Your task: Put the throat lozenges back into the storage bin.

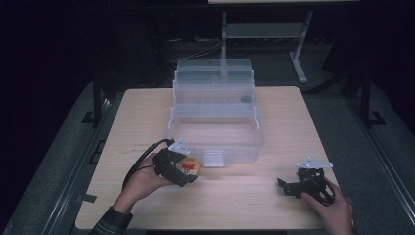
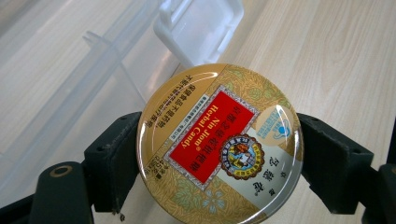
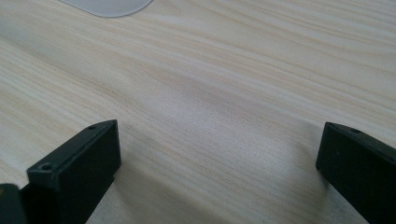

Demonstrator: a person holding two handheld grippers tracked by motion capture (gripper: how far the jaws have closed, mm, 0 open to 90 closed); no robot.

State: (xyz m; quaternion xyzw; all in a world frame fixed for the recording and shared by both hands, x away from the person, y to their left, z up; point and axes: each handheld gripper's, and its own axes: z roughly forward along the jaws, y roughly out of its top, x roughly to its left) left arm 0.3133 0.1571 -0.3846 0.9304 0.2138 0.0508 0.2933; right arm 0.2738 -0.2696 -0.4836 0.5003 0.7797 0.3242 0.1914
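A round gold candy tin [image 2: 219, 144] with a red label is clamped between the two jaws of my left gripper [image 1: 188, 169], held just above the table in front of the clear box's latch. In the high view the tin [image 1: 190, 166] shows as a gold disc at the gripper's tip. A clear plastic tiered box [image 1: 215, 115] stands open at the table's middle, its front tray close to the tin. My right gripper [image 1: 288, 186] rests low at the front right of the table, jaws wide apart with bare wood between them [image 3: 219, 149].
The light wooden table [image 1: 293, 122] has bare surface left and right of the box. A white latch tab [image 1: 214, 157] juts from the box front. A small dark item [image 1: 245, 99] lies in an upper tray. Dark floor and a desk frame lie beyond.
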